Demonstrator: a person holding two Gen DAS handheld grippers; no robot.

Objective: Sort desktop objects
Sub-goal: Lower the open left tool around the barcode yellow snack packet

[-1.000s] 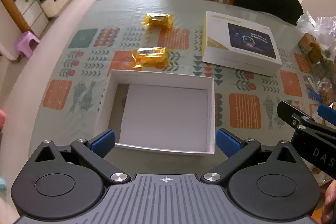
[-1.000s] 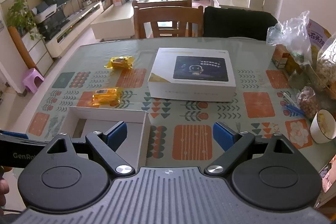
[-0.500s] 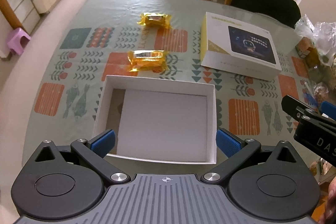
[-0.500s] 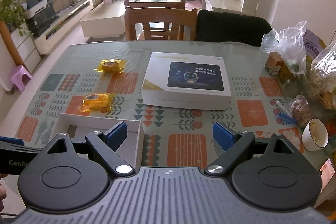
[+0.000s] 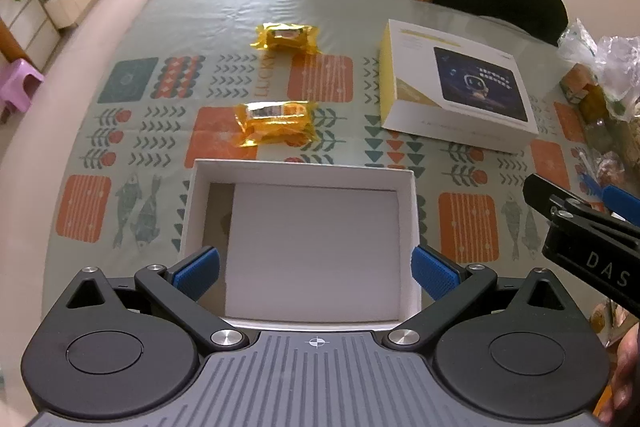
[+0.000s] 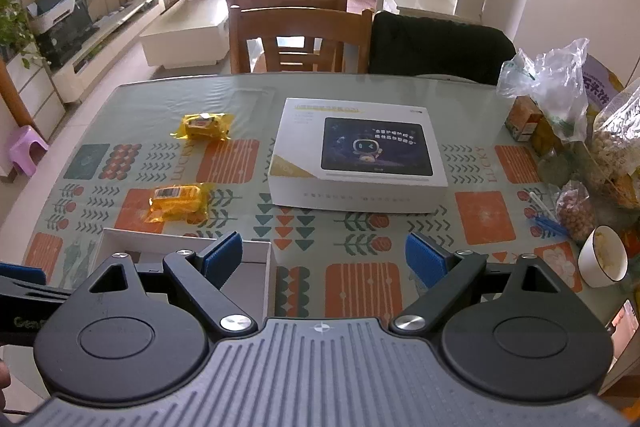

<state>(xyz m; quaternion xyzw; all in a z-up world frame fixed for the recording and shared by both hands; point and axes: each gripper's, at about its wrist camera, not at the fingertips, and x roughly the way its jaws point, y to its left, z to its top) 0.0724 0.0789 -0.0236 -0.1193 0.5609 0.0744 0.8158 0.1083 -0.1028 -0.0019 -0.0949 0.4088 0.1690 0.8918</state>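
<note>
An open white box (image 5: 404, 179) lies on the patterned table just ahead of my left gripper (image 5: 316, 269), which is open and holds nothing. Two yellow snack packets sit beyond it: the near packet (image 5: 276, 123) close behind the box's far wall, the far packet (image 5: 286, 37) further back. A closed white tablet box (image 5: 456, 87) rests at the right. My right gripper (image 6: 324, 255) is open and empty, above the table between the white box's corner (image 6: 256, 251) and the tablet box (image 6: 360, 151). Both packets show there too, near packet (image 6: 178, 203) and far packet (image 6: 204, 125).
Plastic bags and snack cartons (image 6: 560, 115) crowd the table's right edge, with a white bowl (image 6: 604, 261) near its front right. Wooden chairs (image 6: 300, 39) and a dark chair back (image 6: 440, 47) stand behind the far edge. A person's hand (image 5: 624, 367) shows at lower right.
Both grippers have risen and drawn back a little, so the table objects sit lower and smaller in view. Nothing on the table has moved; both grippers stay open.
</note>
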